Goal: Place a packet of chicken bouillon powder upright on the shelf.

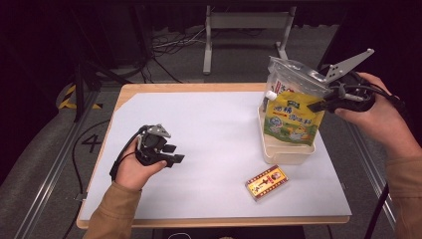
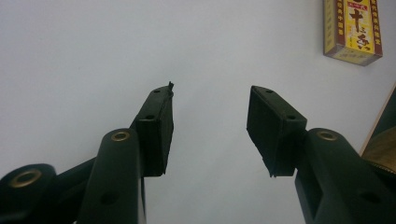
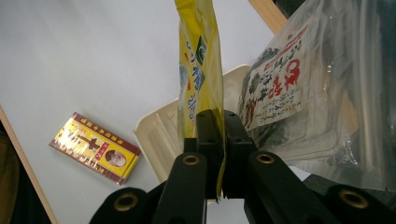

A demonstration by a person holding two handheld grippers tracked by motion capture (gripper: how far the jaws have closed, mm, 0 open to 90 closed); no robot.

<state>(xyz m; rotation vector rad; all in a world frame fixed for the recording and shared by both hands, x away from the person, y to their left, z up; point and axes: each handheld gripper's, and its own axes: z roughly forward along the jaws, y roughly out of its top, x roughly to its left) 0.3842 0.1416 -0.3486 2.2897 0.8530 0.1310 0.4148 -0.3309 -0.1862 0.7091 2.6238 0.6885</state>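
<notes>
A yellow pouch [image 1: 292, 118] with a white spout stands in a cream tray [image 1: 278, 155] at the right of the white mat. My right gripper [image 1: 318, 105] is shut on the pouch's right edge; in the right gripper view the yellow pouch [image 3: 198, 74] runs up from between the closed jaws of my right gripper [image 3: 219, 125]. A clear plastic bag [image 1: 293, 75] with a printed label [image 3: 275, 91] stands behind it. My left gripper [image 1: 174, 154] rests over the mat at the left, its jaws apart with nothing between them, as my left gripper [image 2: 210, 121] shows above bare mat.
A small yellow and red box [image 1: 266, 182] lies flat on the mat in front of the tray, also the box [image 2: 353, 29] and the box [image 3: 95, 147]. The white mat [image 1: 209, 129] covers a wooden table [image 1: 129, 92]. Metal frame legs and cables lie beyond the far edge.
</notes>
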